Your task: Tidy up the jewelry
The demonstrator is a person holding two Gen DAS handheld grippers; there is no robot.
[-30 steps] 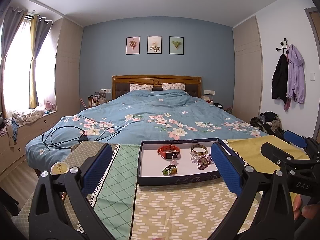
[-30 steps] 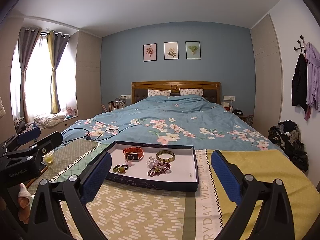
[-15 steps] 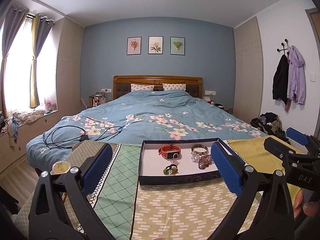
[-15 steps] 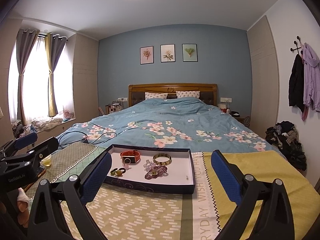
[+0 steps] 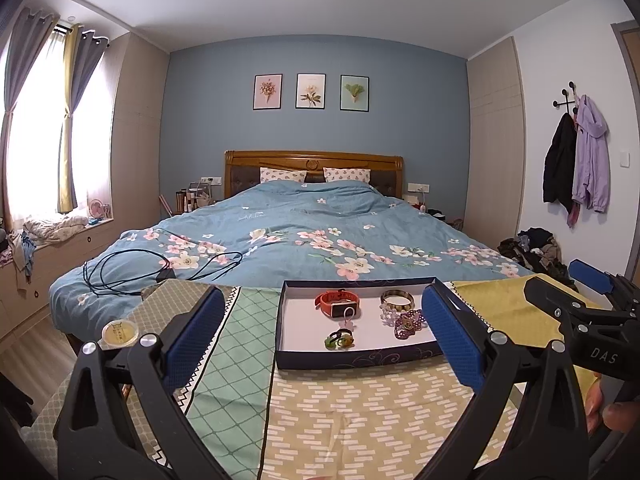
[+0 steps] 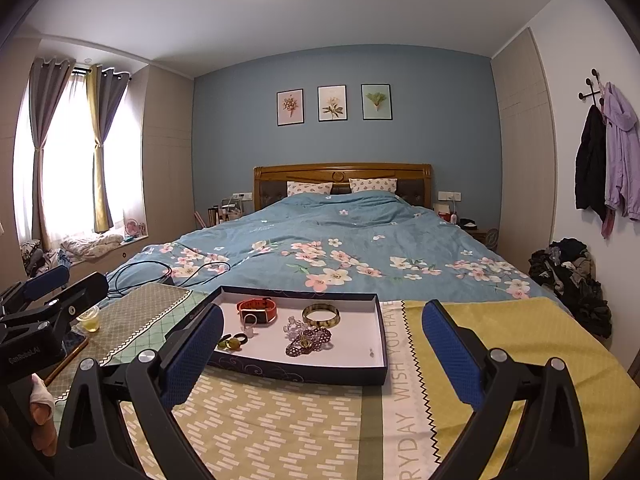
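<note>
Left gripper [image 5: 320,328] and right gripper [image 6: 322,336] hovered short of tray [image 6: 304,372], jaws wide apart, holding nothing.

At three o'clock in the left wrist view, the tray [image 5: 353,359]'s right wall is hidden behind a blue finger pad [image 5: 452,336], and the tiny charm [image 6: 372,353] stays unidentifiable.

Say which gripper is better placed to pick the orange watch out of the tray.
Probably the left gripper. The orange watch lies between its open jaws in its own view, while in the right gripper's view it sits left of centre in the tray. Both are empty.
</note>
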